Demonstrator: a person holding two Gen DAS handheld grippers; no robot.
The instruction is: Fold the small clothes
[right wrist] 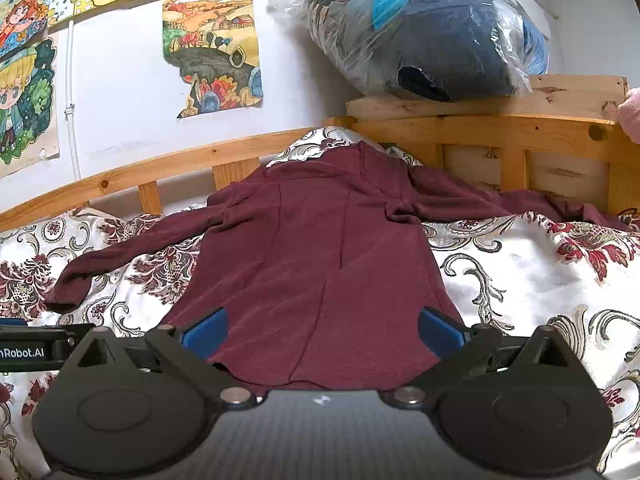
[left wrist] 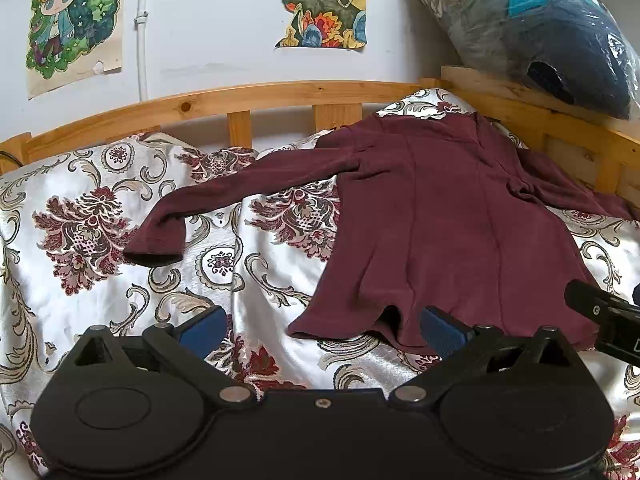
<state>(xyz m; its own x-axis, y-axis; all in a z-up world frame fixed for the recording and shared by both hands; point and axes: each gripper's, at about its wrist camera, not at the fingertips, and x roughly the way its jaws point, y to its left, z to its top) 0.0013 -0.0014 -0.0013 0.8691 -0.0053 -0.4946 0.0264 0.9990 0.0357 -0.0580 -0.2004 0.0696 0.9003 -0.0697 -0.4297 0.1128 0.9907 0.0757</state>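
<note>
Garment: the dark maroon long-sleeved knit top [right wrist: 320, 264] lies spread flat on the bed, collar toward the headboard end, hem toward the near edge, both sleeves out to the sides.
Bed cover: the glossy white satin bedspread with red floral and grey scroll print [left wrist: 100, 216] carries the top; it looks slick and already creased.
Slip risk: a pull on the hem could drag the whole top across the satin rather than fold it, because the cover gives little friction.
Pinch risk: a tool closing low on the hem may catch the bedspread along with the knit, lifting both.
Sleeve risk: the far sleeve [right wrist: 520, 204] bunches against the pale wooden slatted bed rail [right wrist: 480, 132] at the bed's far corner, so it may snag or stay crumpled in a fold.
Left tool [left wrist: 320, 330]: blue pads spread wide, holding nothing, poised just over the hem's left corner, pointing along the bed.
Right tool [right wrist: 320, 334]: spread wide and empty, straddling the hem's middle; whether its pads touch the cloth is probably not, though the view cannot settle it.
Spacing: the tools sit close side by side.
</note>
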